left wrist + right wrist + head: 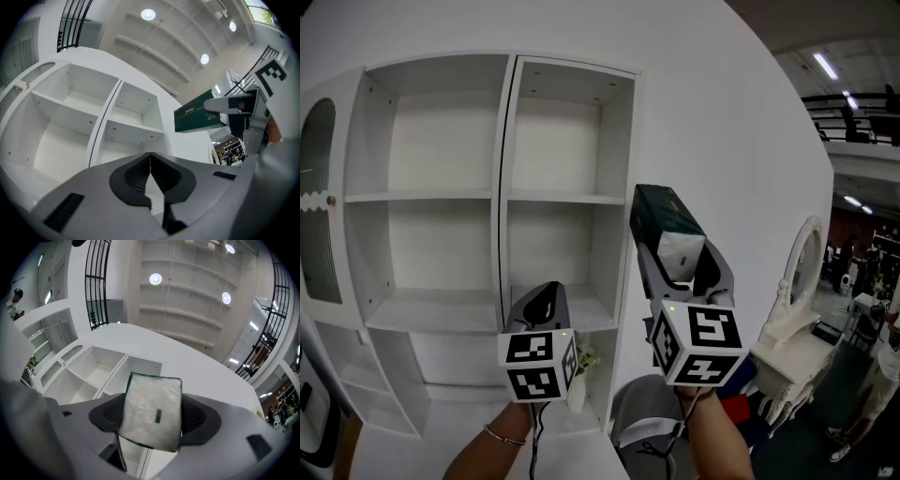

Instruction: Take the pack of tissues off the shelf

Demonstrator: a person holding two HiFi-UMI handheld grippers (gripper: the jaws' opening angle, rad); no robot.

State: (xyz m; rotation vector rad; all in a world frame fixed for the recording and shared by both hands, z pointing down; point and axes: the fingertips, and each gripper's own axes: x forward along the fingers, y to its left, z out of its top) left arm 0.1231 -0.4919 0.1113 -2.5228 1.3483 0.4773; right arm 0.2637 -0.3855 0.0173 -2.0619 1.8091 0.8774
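Observation:
The pack of tissues [665, 217] is dark green with a clear white end [152, 410]. It sits clamped between the jaws of my right gripper [680, 251], held up in front of the white wall to the right of the shelf unit [502, 197], with its end facing the right gripper camera. In the left gripper view the pack [198, 113] shows at the upper right, off the shelves. My left gripper [546, 302] is lower and to the left, before the lower right compartment; its jaws meet with nothing between them [150, 169].
The white shelf unit has two columns of bare compartments and an arched side door [319, 206] at the left. A white dressing table with an oval mirror [802, 272] stands at the right. A grey round bin [642, 422] is below my right hand.

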